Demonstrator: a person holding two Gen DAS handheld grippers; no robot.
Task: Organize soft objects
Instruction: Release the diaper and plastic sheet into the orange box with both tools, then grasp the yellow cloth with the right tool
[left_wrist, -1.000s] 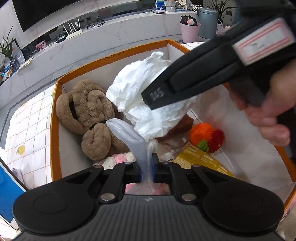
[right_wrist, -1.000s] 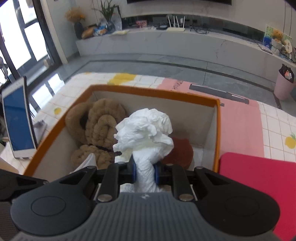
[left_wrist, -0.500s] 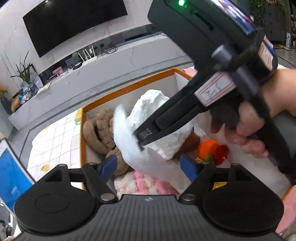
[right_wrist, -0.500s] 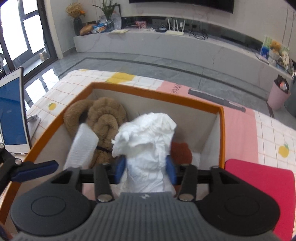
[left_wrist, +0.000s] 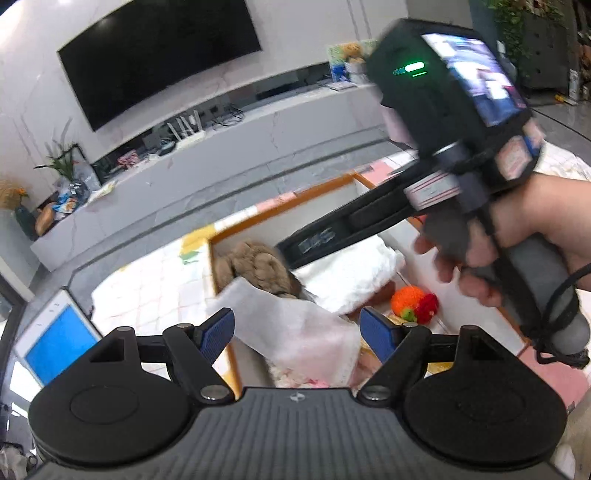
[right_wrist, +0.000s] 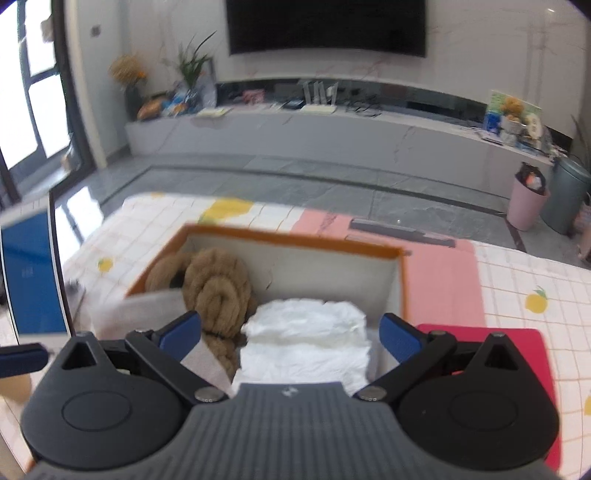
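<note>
Since the white wad (right_wrist: 306, 343) is light and squishy, you'd pinch its middle | left gripper (left_wrist: 297, 332) spread wide | right gripper (right_wrist: 290, 334) opening, nothing pinched

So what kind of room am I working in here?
Most likely a home living room: a large wall-mounted TV above a long white media console, potted plants on it, and a patterned play mat on the floor.

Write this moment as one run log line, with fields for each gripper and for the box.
left gripper: open, holds nothing | right gripper: jaws opening, holds nothing | white soft bundle: lying in orange-rimmed box beside brown plush
</note>
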